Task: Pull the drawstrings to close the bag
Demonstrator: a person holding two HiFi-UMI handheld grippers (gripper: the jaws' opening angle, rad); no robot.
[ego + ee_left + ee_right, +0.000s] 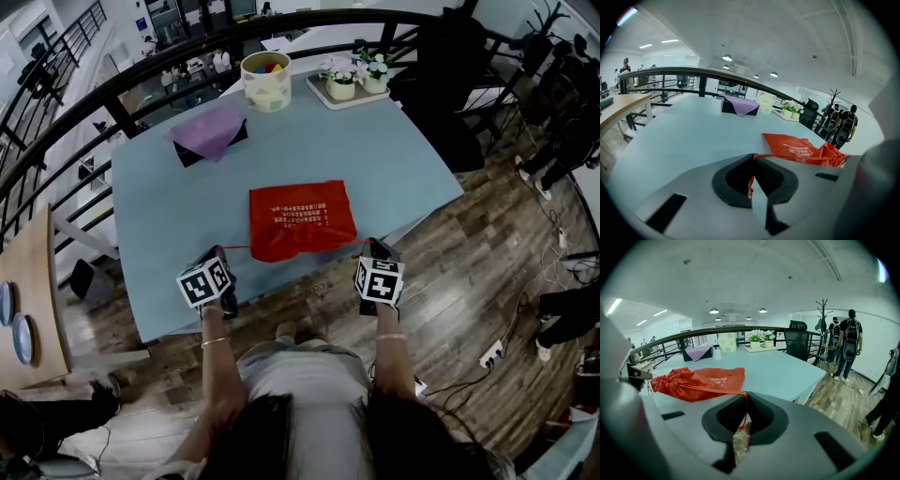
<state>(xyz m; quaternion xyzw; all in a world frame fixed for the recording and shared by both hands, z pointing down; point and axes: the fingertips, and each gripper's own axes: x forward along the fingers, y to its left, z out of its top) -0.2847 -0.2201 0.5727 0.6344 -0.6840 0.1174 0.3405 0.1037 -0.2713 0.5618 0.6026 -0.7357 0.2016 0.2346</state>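
Note:
A red drawstring bag (302,219) lies flat on the light blue table (394,159), its gathered mouth toward the near edge. My left gripper (217,264) sits at the bag's near left, shut on a red drawstring (751,185) that runs taut to the bag (797,149). At the near right, my right gripper (374,251) is shut on the other drawstring (742,401), stretched to the bunched mouth of the bag (696,381). Both strings are pulled outward, away from each other.
At the table's far side stand a dark box under a purple cloth (209,131), a round container of coloured items (266,79) and a tray with potted flowers (354,82). A black railing (131,84) runs behind. The near table edge lies just under both grippers.

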